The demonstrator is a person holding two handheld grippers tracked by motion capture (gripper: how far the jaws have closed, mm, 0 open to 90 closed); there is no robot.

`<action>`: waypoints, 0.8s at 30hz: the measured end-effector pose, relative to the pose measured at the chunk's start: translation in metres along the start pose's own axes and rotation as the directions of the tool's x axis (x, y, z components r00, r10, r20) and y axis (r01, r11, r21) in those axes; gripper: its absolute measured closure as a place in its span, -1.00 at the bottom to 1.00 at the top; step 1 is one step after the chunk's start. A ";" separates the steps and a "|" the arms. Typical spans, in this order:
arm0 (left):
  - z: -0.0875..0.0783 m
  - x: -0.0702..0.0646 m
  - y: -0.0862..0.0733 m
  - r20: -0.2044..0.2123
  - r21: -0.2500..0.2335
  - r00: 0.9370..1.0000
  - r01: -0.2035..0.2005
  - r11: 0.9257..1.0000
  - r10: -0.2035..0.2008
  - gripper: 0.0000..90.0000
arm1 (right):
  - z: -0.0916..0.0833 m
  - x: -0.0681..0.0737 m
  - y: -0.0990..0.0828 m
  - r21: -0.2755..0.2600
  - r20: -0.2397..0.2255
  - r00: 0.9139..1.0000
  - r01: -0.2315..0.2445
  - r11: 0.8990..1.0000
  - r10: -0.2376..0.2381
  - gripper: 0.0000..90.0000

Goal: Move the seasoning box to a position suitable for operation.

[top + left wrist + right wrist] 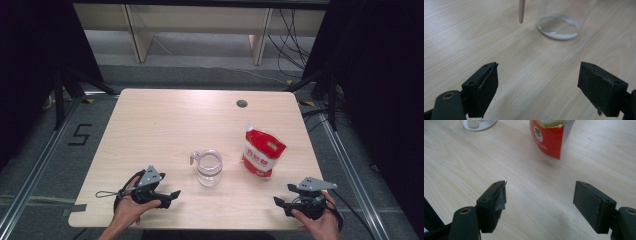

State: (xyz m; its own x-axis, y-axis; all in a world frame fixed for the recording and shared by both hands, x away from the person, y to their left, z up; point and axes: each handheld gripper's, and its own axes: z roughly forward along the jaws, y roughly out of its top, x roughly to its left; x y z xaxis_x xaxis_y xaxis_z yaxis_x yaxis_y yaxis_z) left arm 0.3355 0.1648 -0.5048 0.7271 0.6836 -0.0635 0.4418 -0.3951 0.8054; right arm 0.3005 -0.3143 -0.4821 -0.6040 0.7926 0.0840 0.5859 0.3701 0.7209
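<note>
— Glass jug, where does it stand from where you are?

— Near the middle of the table, upright, with its handle turned to the left in the high view. My left gripper lies near the front edge, pointing toward it but well short. In the left gripper view I see its base ahead, ringed with white powder.

— And your fingers?

— Both pairs stand wide apart with only bare wood between them. My right gripper sits at the front right corner.

— What lies ahead of that one?

— A red and white pouch, standing just right of the jug, apart from it. Its lower end shows ahead of my right jaws, untouched.
</note>
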 end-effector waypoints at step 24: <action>0.003 0.012 0.018 -0.037 -0.030 0.999 -0.026 0.999 0.024 -0.35 | 0.003 -0.002 0.001 -0.006 -0.001 1.000 0.030 1.000 -0.030 -0.44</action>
State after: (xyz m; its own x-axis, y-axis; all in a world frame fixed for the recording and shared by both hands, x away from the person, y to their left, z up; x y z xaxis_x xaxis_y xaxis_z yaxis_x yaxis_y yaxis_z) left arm 0.3537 0.1641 -0.4929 0.7177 0.6960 -0.0219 0.4071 -0.3939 0.8241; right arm 0.3037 -0.3142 -0.4838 -0.6223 0.7803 0.0630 0.5638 0.3909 0.7275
